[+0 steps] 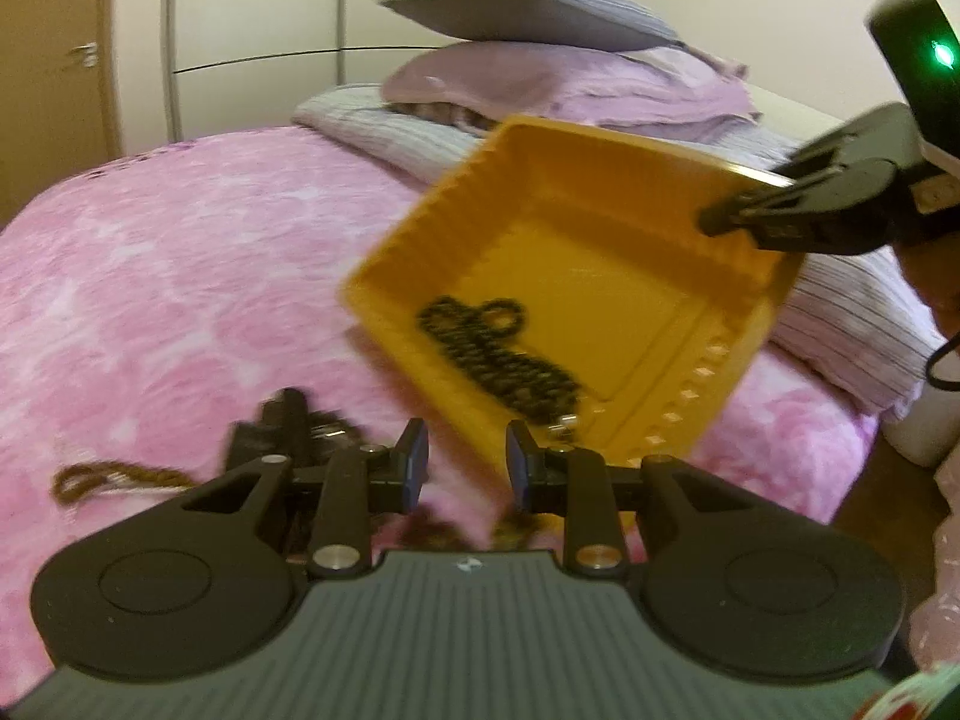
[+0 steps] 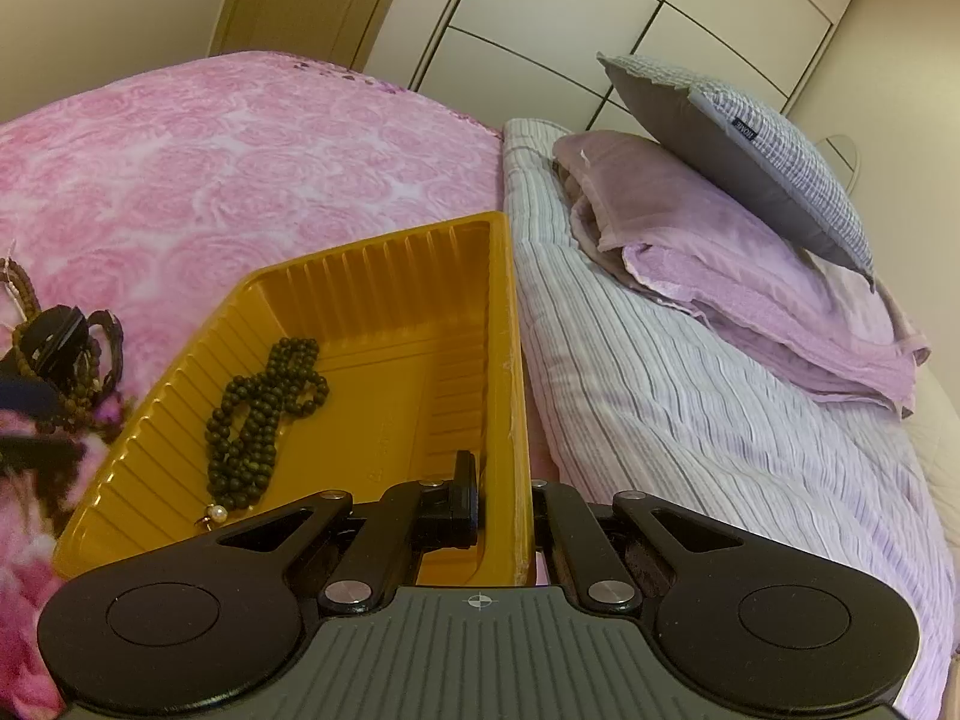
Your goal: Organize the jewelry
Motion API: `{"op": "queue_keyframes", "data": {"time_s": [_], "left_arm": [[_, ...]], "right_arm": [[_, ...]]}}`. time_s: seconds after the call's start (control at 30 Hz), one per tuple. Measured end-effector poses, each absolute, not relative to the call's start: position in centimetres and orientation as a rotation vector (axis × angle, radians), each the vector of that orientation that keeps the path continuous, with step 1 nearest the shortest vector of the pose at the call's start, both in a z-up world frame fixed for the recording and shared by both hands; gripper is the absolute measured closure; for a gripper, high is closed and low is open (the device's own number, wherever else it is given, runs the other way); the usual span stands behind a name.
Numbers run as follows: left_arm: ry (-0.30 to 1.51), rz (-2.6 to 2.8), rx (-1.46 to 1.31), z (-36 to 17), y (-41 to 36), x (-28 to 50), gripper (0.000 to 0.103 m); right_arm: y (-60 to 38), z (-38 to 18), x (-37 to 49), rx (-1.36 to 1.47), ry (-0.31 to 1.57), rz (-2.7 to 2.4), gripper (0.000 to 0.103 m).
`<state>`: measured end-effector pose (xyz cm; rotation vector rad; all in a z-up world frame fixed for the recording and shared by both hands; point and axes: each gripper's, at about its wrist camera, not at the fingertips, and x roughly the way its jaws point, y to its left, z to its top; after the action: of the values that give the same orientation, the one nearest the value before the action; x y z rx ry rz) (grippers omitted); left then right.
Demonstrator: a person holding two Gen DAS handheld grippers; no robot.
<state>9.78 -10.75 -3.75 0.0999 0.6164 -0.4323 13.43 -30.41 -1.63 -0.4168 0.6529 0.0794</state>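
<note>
- Dark bead necklace: lies coiled on the floor of the yellow tray, toward the tray's left wall; a pale bead and a small gold fitting mark its near end.
- Yellow tray: ribbed plastic, held tilted above the pink blanket; its right rim is pinched by the right gripper, whose jaws are clenched on that wall, one finger inside and one outside.
- Necklace relative to right gripper: inside the tray, to the left of the clamped rim and apart from the fingers.
- Left gripper: jaws parted with nothing between the pads; the tray's near corner and the necklace's near end lie just beyond its fingertips in the left wrist view.
- Remaining jewelry: brown bead strands heaped on the blanket left of the tray, partly blurred; a brown strand trails off to the left.
- Surroundings: striped bedding, a lilac pillow topped by a grey cushion, and wardrobe doors behind.
</note>
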Motion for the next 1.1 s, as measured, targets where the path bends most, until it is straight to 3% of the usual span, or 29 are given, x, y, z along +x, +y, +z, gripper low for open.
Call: {"op": "queue_keyframes", "data": {"time_s": [0.3, 0.83, 1.1], "left_arm": [[0.642, -0.256, 0.118, -4.9, -4.4, 10.0, 0.078], [0.668, -0.173, 0.28, -7.4, -1.0, 11.6, 0.078], [0.679, -0.078, 0.069, -6.2, 3.0, 15.3, 0.078]], "right_arm": [[-30.4, -1.6, 13.4, -0.425, 0.655, 0.078, 0.1], [-30.4, -1.6, 13.4, -0.434, 0.658, 0.077, 0.1], [-30.5, -1.6, 13.6, -0.433, 0.656, 0.076, 0.1]]}}
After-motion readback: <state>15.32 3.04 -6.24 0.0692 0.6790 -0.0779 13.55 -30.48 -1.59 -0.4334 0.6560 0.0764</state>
